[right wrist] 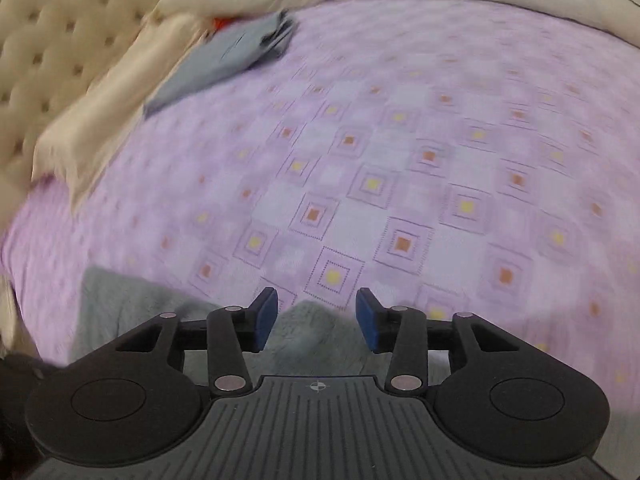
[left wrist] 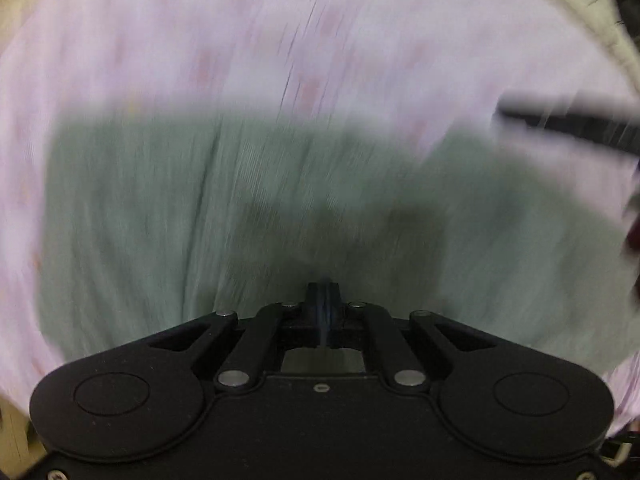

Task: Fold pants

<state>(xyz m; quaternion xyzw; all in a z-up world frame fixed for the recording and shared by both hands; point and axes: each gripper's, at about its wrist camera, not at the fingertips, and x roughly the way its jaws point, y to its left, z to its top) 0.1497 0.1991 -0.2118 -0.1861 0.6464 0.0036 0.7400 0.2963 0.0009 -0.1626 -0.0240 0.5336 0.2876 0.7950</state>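
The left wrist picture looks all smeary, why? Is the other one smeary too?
Left wrist view: motion blur streaks the green pants and the purple bedspread; only the left gripper, shut, looks sharp, with its shadow on the cloth. Right wrist view: clearer in the middle, smeared toward the edges, and the fisheye lens bulges the bed; the right gripper stands open.

Bed [right wrist: 440, 128] bears green pants [right wrist: 132, 304]
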